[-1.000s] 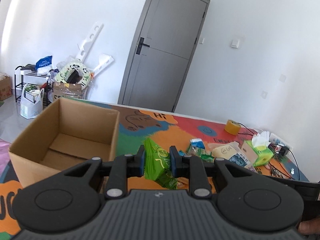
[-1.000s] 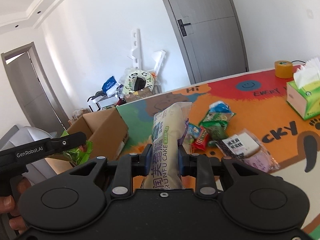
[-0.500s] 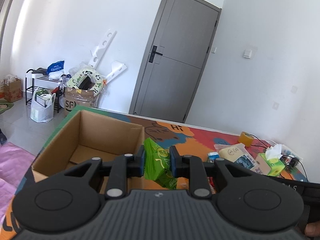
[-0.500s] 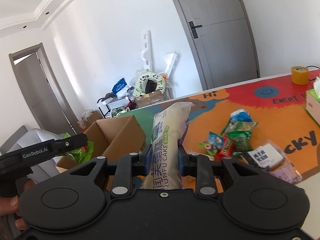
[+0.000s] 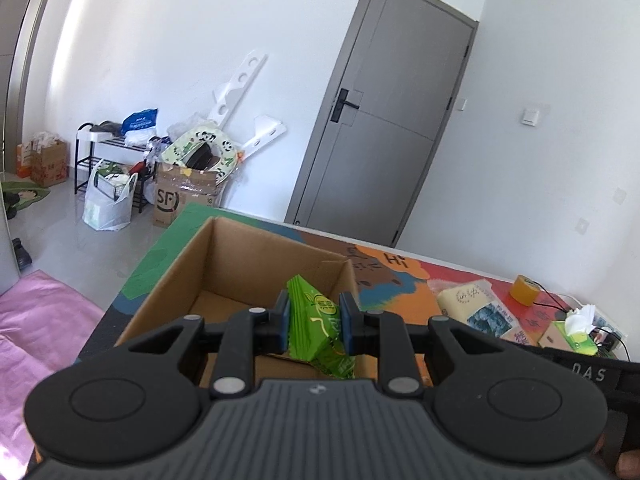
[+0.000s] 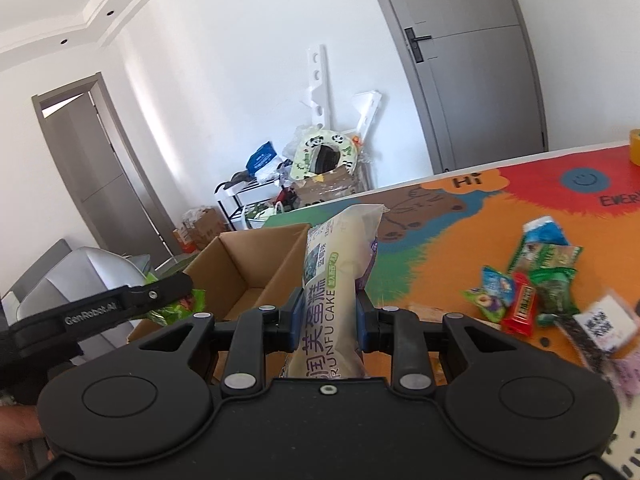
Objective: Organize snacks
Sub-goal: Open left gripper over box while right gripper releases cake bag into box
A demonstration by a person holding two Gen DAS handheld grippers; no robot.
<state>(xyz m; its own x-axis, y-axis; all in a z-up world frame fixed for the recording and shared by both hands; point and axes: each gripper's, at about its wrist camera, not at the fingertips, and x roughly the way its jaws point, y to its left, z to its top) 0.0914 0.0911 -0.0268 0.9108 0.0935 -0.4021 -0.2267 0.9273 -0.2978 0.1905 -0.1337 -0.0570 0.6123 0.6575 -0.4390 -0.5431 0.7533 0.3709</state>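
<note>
Left wrist view: the left gripper (image 5: 314,326) grips a green snack packet (image 5: 314,322), now carried over the cardboard box (image 5: 244,276) just ahead, so a drop looks close. Right gripper (image 6: 327,318) clamps a cake bag (image 6: 334,280), box ahead-left; loose snacks (image 6: 528,284), slightly blurred, remain farther right.

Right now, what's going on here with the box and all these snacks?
A person is sorting snacks into a cardboard box using two handheld tools. The left tool grips a green snack packet over the open box. The right tool grips a long Runfu cake bag beside it. More loose snacks lie on the colourful table mat.
</note>
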